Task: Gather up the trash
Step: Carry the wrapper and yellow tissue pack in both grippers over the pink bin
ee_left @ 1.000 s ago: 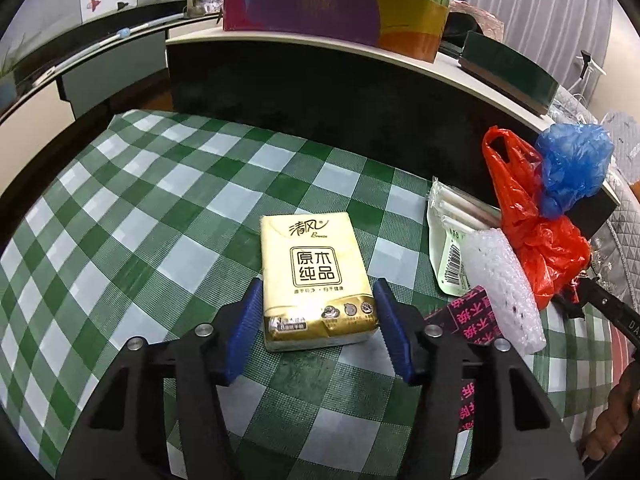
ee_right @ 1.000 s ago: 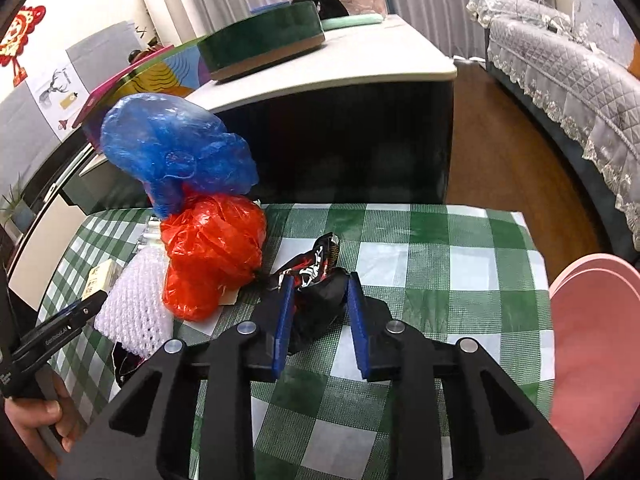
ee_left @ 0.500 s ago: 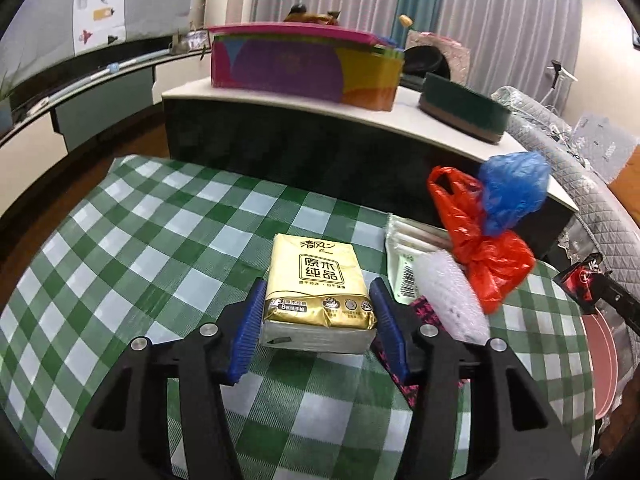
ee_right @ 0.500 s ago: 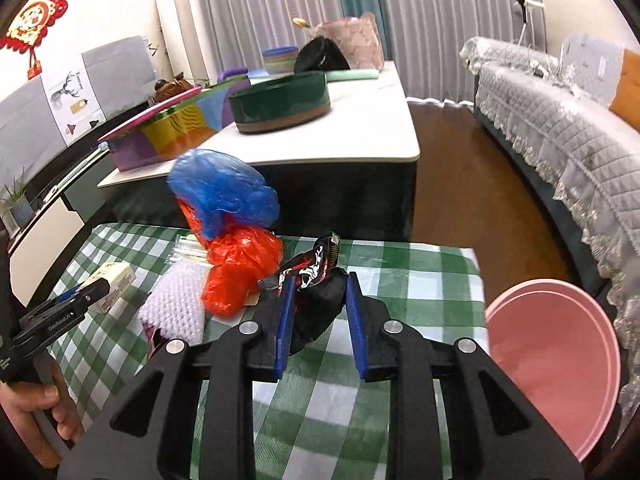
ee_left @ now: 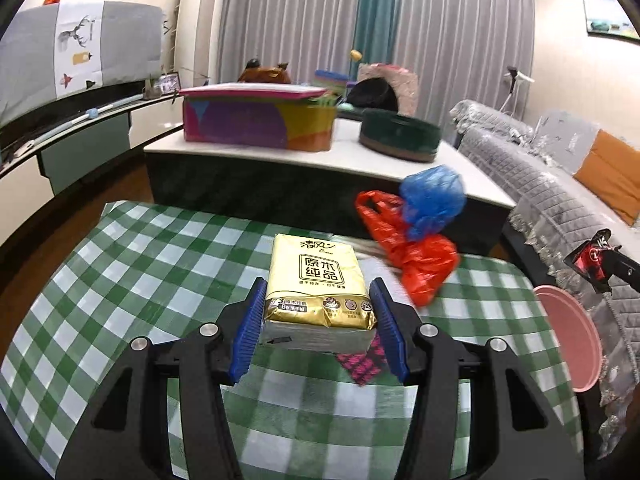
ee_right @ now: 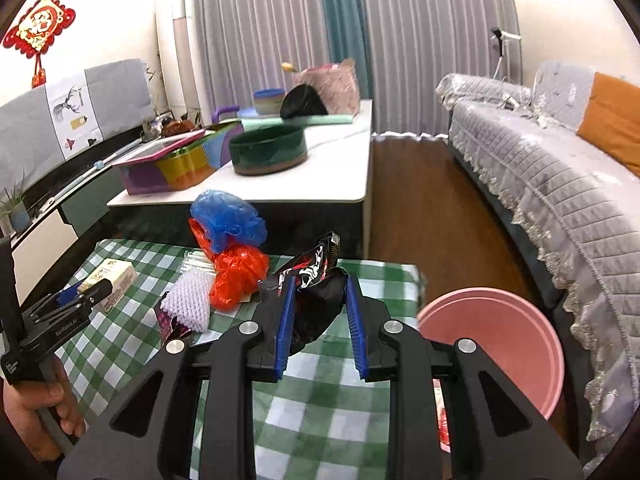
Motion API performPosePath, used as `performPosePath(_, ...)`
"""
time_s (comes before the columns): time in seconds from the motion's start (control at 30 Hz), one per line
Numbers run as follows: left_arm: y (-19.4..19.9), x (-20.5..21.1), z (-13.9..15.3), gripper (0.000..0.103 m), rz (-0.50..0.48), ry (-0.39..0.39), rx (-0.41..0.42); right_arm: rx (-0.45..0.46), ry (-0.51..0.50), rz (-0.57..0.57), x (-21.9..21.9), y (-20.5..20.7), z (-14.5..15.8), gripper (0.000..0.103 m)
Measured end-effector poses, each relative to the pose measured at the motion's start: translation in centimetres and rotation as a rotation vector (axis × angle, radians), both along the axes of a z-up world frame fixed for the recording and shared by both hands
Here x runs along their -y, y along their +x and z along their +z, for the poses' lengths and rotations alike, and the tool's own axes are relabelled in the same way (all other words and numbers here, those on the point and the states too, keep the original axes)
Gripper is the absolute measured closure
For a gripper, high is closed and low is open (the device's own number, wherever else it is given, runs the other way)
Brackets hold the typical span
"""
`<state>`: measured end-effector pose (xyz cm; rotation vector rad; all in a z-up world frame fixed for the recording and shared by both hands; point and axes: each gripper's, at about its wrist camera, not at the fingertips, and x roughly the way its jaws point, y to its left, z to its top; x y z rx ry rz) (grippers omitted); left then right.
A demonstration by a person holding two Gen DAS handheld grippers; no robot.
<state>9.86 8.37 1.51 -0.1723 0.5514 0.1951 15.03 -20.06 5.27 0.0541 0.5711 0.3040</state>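
Holding a yellow tissue pack (ee_left: 318,280) tight in my left claw (ee_left: 318,320) and a black snack wrapper (ee_right: 316,292) in my right claw (ee_right: 320,320).
Both are up above the checked table (ee_right: 320,420); red bag (ee_right: 236,276) behind, pink bin (ee_right: 500,344) beside.

A green-and-white checked cloth (ee_left: 132,264) covers the bench, and beyond it stands a low white-topped table (ee_right: 320,176) carrying a multicoloured box (ee_left: 256,124) with a pink lid and a round dark green container (ee_left: 400,138). A grey quilted sofa (ee_right: 560,200) with an orange cushion (ee_right: 612,120) runs along the right, with grey and teal curtains (ee_right: 340,28) behind.
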Motion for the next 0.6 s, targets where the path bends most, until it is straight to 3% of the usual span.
performPosePath(0.23,-1.4,3.5,0.6,0.051,-0.084,0.01,0.035,0.033,-0.012,-0.041,3.0,-2.9,0.7,0.078)
performPosePath(0.6,-1.6,7.8,0.9,0.051,-0.168,0.01,0.056,0.038,-0.027,-0.1,6.9,-4.2,-0.2,0.078)
